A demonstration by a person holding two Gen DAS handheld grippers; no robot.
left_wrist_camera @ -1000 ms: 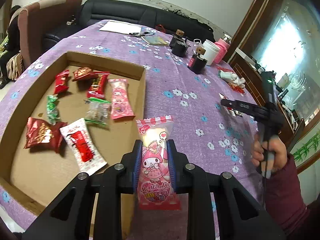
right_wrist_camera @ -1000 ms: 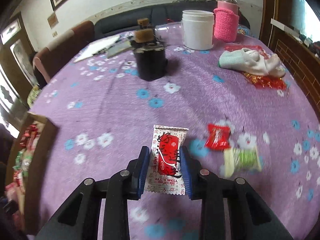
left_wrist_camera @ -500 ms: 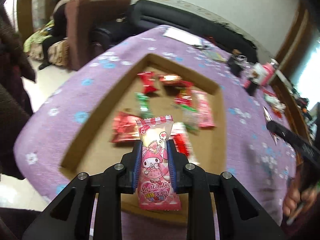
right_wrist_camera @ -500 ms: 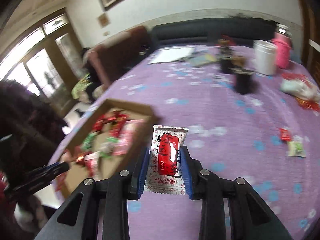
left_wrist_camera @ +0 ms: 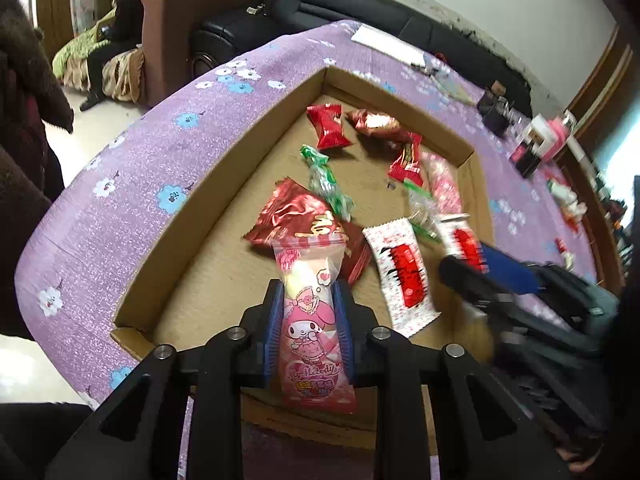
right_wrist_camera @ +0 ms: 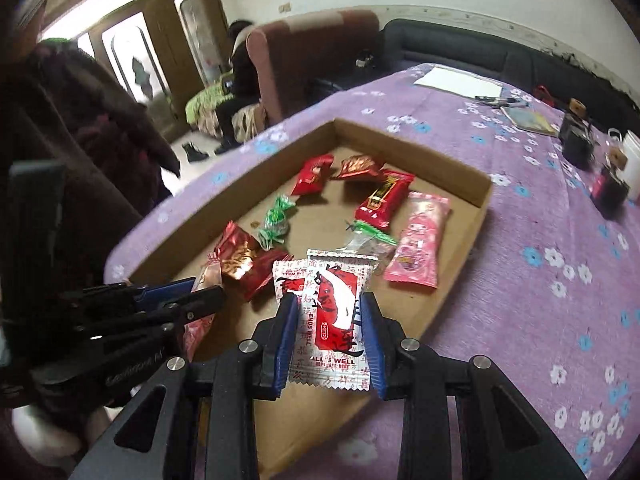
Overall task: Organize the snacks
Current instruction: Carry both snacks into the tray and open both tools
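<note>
A shallow cardboard tray (left_wrist_camera: 224,184) on the purple flowered tablecloth holds several wrapped snacks; it also shows in the right wrist view (right_wrist_camera: 476,236). My left gripper (left_wrist_camera: 309,328) is shut on a pink My Melody snack packet (left_wrist_camera: 310,320), held over the tray's near end. My right gripper (right_wrist_camera: 330,334) is shut on a white and red snack packet (right_wrist_camera: 332,312), held over the tray's near edge. A matching white and red packet (left_wrist_camera: 402,268) lies in the tray. The right gripper (left_wrist_camera: 476,264) shows in the left wrist view, and the left gripper (right_wrist_camera: 200,296) in the right wrist view.
In the tray lie a pink packet (right_wrist_camera: 420,240), red packets (right_wrist_camera: 384,198) and a green candy (right_wrist_camera: 276,220). Dark bottles (right_wrist_camera: 576,140), a white jar (right_wrist_camera: 632,160) and papers (right_wrist_camera: 460,82) stand at the table's far side. An armchair (right_wrist_camera: 304,52) and sofa stand beyond.
Both grippers have swung over the tray with their packets. The right gripper came from the open tablecloth on the right and now sits beside the left one.
</note>
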